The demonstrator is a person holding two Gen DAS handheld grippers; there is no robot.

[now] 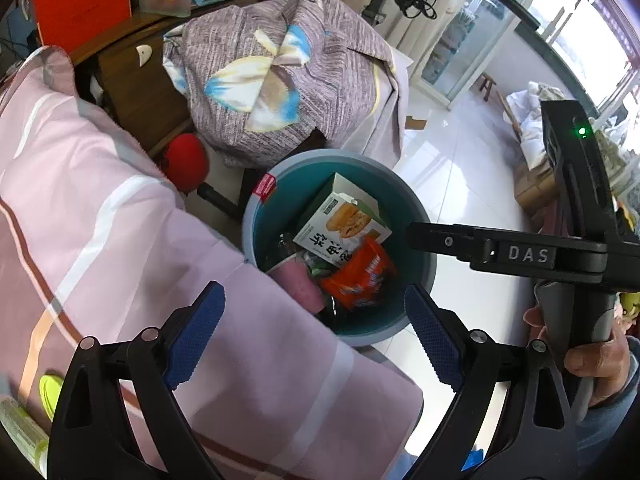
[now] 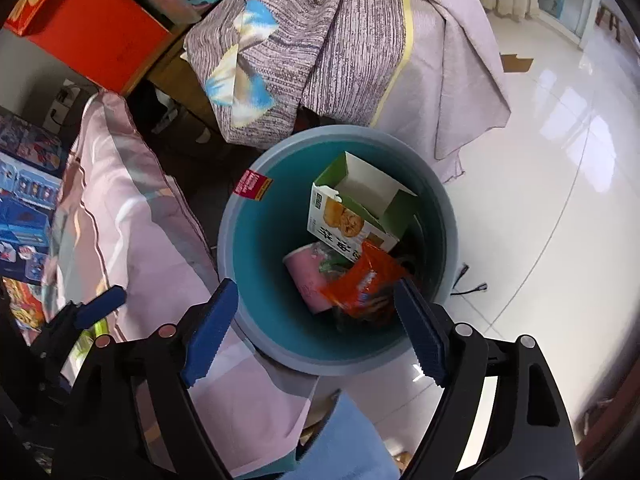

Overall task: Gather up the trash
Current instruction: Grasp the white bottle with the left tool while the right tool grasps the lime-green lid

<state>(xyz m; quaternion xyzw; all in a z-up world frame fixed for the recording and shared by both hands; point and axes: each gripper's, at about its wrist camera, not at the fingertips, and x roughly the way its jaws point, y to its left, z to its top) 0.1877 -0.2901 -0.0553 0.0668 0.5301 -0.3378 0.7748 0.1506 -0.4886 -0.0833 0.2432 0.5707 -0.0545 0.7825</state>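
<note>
Trash fills the bottom of a round grey plastic bin with a teal inside (image 2: pixel 256 240), which stands on the glossy white tiled floor (image 2: pixel 560 200) just beside a bed covered in pink striped fabric (image 1: pixel 100 220). Inside the bin lie an opened green-and-white cardboard snack box printed with a pastry picture (image 2: pixel 352 208), a crumpled orange foil snack wrapper (image 2: pixel 368 280) and a pink paper cup on its side (image 2: pixel 308 276); the wrapper rests partly over the cup and against the lower edge of the box. A red sticker (image 2: pixel 252 186) sits on the bin's rim on the bed side. The right gripper (image 2: pixel 316 332) hangs over the bin pointing steeply down, its blue ribbed pads spread wide with nothing between them. The left gripper (image 1: pixel 316 336) is held over the bed's edge next to the bin, its jaws likewise wide apart and empty. In the left wrist view the black body of the other tool crosses the right side of the frame, and a hand (image 1: pixel 592 352) with a blue sleeve grips its handle. Behind the bin a bundle of grey streaked cloth with blue and yellow patches (image 2: pixel 320 40) is heaped on a seat, and an orange-red cardboard box (image 2: pixel 104 36) stands on wooden furniture further back.
</note>
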